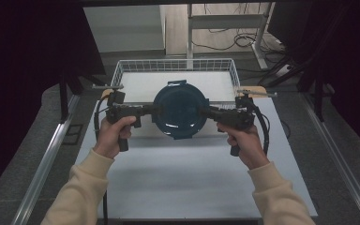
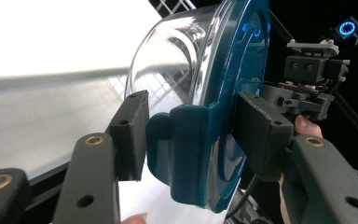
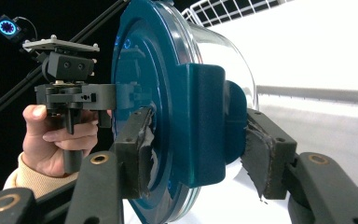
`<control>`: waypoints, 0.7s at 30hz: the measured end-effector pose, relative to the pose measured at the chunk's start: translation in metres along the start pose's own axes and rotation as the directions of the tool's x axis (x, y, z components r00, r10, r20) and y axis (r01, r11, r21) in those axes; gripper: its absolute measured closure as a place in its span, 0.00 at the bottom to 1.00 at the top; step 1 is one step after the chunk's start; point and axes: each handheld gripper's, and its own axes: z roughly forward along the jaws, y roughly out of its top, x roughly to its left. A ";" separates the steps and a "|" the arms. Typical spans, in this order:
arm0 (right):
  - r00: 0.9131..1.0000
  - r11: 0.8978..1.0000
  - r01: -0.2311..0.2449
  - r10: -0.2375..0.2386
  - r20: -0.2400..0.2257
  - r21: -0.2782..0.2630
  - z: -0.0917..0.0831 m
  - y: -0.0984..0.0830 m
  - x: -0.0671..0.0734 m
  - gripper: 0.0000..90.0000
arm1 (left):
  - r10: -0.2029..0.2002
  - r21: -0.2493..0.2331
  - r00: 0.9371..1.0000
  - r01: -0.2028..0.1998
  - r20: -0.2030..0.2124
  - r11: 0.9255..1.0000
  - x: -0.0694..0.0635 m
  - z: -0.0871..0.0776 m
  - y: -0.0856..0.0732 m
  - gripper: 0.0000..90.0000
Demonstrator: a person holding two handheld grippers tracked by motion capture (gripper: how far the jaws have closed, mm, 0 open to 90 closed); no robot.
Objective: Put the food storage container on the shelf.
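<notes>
Teamwork on show: both grippers have a round glass container with a teal lid (image 1: 180, 111) pinched from opposite sides, and it hangs clear above the white table (image 1: 187, 178), just in front of the wire basket (image 1: 122, 70). The left gripper (image 1: 151, 111) has its jaws closed on the lid's side latch, one pad on the lid face and the other behind the tab, as the left gripper view shows (image 2: 191, 154). The right gripper (image 1: 205, 111) is clamped the same way on the opposite latch (image 3: 200, 135), worn pads pressing either side. So the pick-up looks done, I'd say, and the carry is under way; setting it down remains, quite possibly in the basket, though that is only a guess. Hard to tell from above whether anything sits inside the container, since the lid covers it; through the glass wall in the gripper views it looks empty, but glare washes much of it out. The basket's far corners are partly cut off by dark surroundings.
</notes>
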 end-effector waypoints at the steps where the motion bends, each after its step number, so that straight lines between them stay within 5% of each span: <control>1: 1.000 1.000 0.001 -0.001 -0.002 -0.001 0.004 0.009 -0.001 0.52 | -0.001 -0.009 1.000 0.001 -0.004 1.000 0.002 0.000 0.009 0.51; 21: 0.999 0.999 -0.029 0.029 0.014 -0.014 0.039 0.070 -0.023 0.50 | -0.036 -0.007 0.999 0.036 -0.015 0.999 0.032 0.010 0.078 0.51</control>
